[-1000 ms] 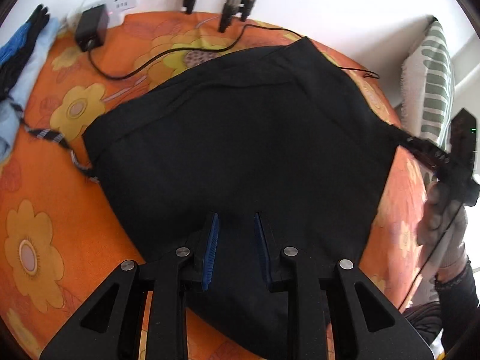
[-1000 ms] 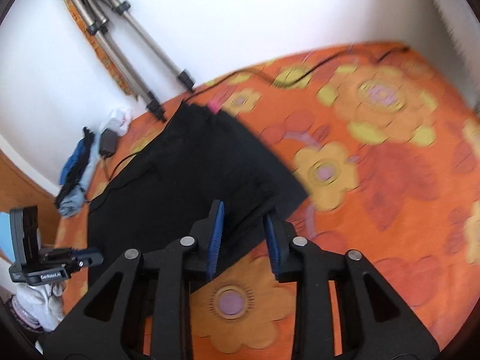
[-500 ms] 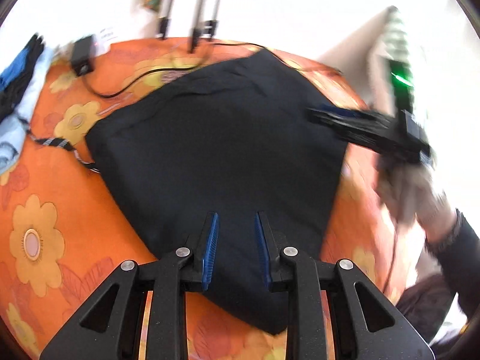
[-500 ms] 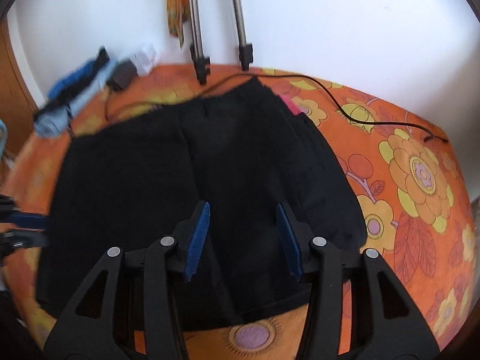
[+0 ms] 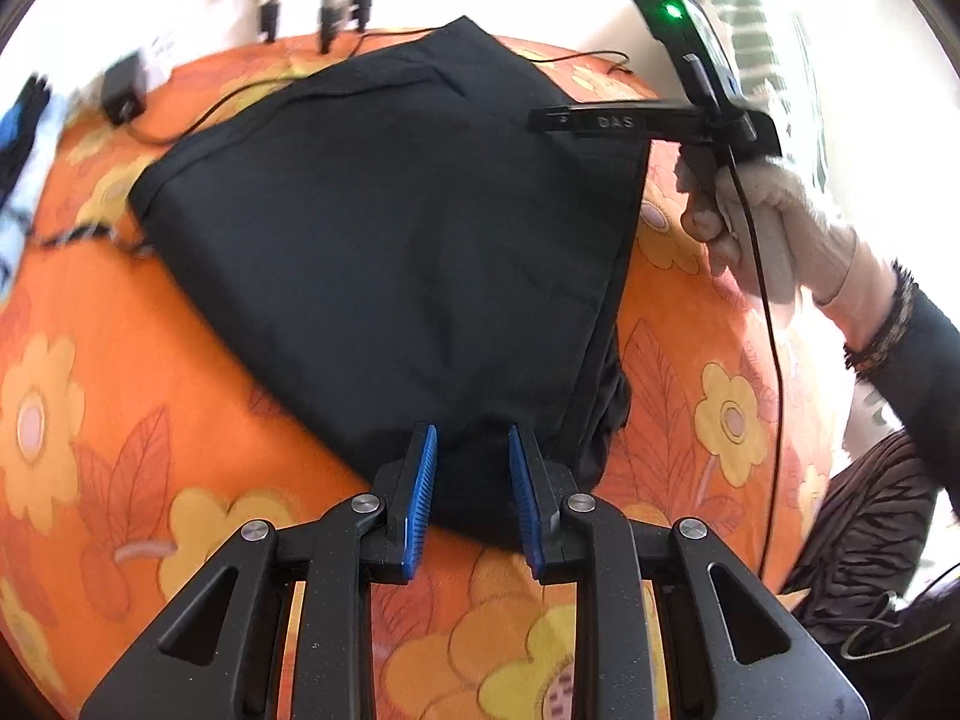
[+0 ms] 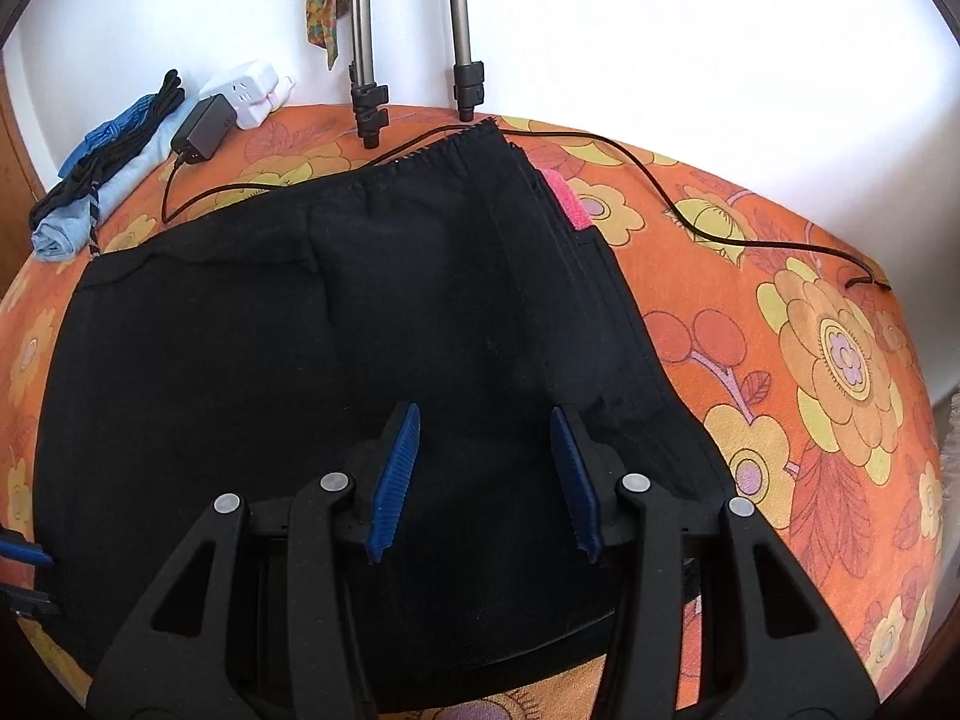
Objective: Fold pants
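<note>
The black pants [image 5: 384, 228] lie flat on the orange flowered cover [image 5: 108, 396], folded into a broad block. My left gripper [image 5: 471, 450] is open and empty at the near corner of the pants. My right gripper [image 6: 483, 426] is open and empty above the near part of the pants [image 6: 336, 324]. In the left wrist view the right gripper [image 5: 540, 119] reaches in from the right over the pants' far right edge, held by a gloved hand [image 5: 762, 222]. A pink strip [image 6: 561, 198] shows at the pants' right edge.
Tripod legs [image 6: 366, 90] stand at the far edge by the white wall. A power strip [image 6: 246, 90], a black adapter [image 6: 204, 126] with cable [image 6: 690, 204], and blue folded clothes [image 6: 102, 180] lie far left. A striped pillow [image 5: 762, 36] sits right.
My left gripper has pulled back to the pants' near corner. My right gripper has swung over the pants and opened wider.
</note>
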### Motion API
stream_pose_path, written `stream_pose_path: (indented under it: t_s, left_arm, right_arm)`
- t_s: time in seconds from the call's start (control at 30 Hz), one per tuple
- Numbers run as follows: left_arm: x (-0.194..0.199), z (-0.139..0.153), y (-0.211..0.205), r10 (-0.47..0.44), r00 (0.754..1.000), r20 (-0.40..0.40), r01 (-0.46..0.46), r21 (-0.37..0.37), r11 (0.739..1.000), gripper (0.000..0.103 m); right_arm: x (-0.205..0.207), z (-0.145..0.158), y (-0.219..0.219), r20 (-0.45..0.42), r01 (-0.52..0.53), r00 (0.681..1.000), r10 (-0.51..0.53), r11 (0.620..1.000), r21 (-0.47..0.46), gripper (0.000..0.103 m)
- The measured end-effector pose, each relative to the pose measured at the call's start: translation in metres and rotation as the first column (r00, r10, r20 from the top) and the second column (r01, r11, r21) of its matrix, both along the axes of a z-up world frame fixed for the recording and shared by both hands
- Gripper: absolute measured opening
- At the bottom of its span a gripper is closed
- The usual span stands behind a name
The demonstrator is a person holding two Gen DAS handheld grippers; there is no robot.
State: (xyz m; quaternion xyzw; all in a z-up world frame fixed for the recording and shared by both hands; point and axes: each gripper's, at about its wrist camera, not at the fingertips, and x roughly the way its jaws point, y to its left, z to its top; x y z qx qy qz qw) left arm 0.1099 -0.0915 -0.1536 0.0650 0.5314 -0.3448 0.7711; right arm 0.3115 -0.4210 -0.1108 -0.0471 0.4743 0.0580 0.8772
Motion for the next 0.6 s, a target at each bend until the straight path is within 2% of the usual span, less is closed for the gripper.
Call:
stream_pose_path:
  t_s: [0.07,0.17,0.33,0.5,0.6]
  left_arm:
    - [0.004,0.005,0.009,0.028,1.0,-0.012,-0.028,-0.004,1.0,0.023]
    - [0.017,0.021,0.025,0.073,0.996,0.049,-0.073,0.003,0.997,0.023]
    - [0.06,0.028,0.035,0.146,0.983,0.114,-0.149,0.018,0.989,0.023]
    - [0.099,0.014,0.049,0.255,0.966,0.041,-0.254,-0.016,0.967,0.023]
    - [0.115,0.006,0.056,0.299,0.954,0.008,-0.299,-0.036,0.954,0.023]
  right_arm:
    - [0.0,0.002,0.0,-0.002,0.009,1.0,-0.009,1.0,-0.003,0.047]
    - [-0.006,0.009,0.003,0.001,0.017,1.0,-0.017,1.0,-0.022,0.047]
    - [-0.038,0.041,0.022,0.006,-0.036,0.999,0.036,0.998,0.059,0.048]
    - [-0.097,0.075,0.068,0.049,-0.189,0.982,0.185,0.978,0.093,0.06]
    - [-0.129,0.085,0.096,0.083,-0.275,0.96,0.267,0.955,0.111,0.06]
